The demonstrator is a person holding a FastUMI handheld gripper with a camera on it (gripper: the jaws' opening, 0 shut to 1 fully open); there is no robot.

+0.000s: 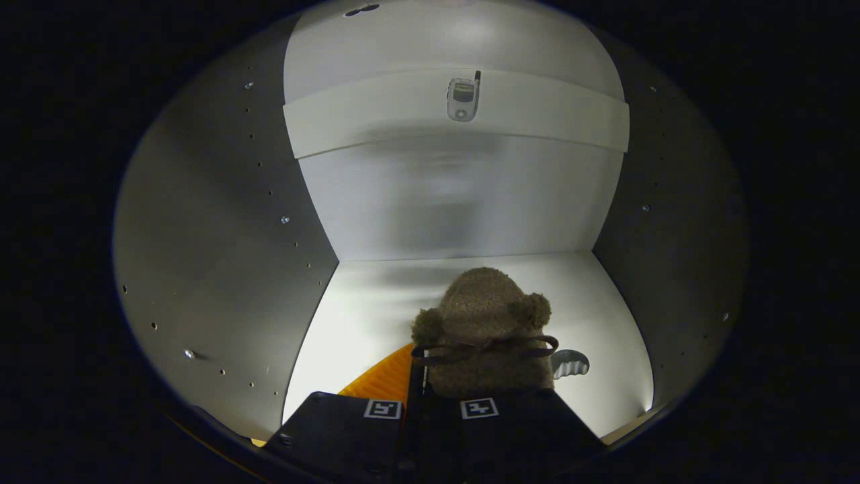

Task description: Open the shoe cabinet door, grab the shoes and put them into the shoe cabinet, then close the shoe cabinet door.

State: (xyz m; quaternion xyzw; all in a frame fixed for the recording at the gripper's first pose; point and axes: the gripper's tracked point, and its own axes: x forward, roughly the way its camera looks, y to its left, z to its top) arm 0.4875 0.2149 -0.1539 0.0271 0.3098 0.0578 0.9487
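Gripper view looks into the shoe cabinet [222, 255], its door already open. The gripper [430, 403] has its fingers pressed nearly together, seemingly pinching the fuzzy brown shoe [487, 329], which sits low over the cabinet floor, probably about to be set down.

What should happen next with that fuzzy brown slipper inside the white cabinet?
Probably open the tool and let go. The fuzzy brown slipper with little round ears already sits over the white cabinet floor, well inside the side walls, and the fingers look closed on its heel. Afterwards, back out.
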